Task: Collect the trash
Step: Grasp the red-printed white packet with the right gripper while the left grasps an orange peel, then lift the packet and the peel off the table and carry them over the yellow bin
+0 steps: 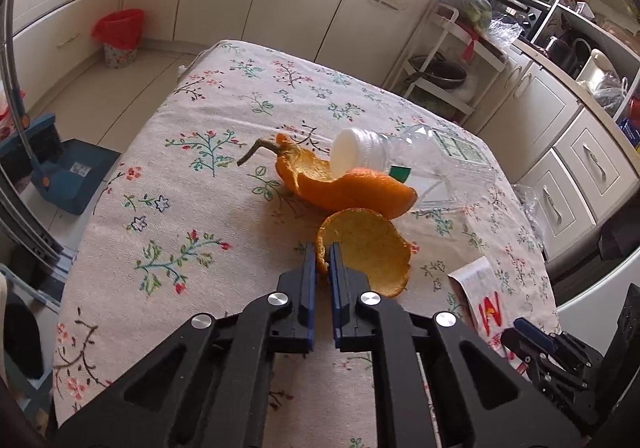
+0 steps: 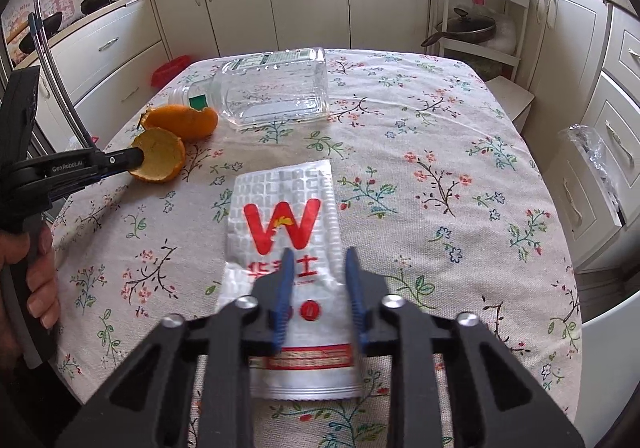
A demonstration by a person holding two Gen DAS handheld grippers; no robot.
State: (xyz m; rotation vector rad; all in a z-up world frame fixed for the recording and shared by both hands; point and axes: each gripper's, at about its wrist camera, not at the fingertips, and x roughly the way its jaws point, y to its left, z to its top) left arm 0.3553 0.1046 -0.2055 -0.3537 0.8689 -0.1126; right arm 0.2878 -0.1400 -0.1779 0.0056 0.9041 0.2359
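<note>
My left gripper (image 1: 323,248) is shut on the rim of a cup-shaped orange peel (image 1: 366,250), which rests on the floral tablecloth; it also shows in the right wrist view (image 2: 160,160). A second, larger orange peel (image 1: 340,184) with a stem lies just beyond it, also in the right wrist view (image 2: 184,120). A clear plastic bottle (image 1: 432,164) with a white cap lies on its side behind the peels, seen too in the right wrist view (image 2: 276,88). My right gripper (image 2: 318,256) is open, its fingers on either side of a white wrapper (image 2: 288,248) with a red W.
The table (image 2: 440,168) has a floral cloth. A bin with a red bag (image 1: 120,36) stands on the floor at the far left. A blue dustpan (image 1: 68,172) lies left of the table. Cabinets and a white rack (image 2: 476,28) with a pan stand behind.
</note>
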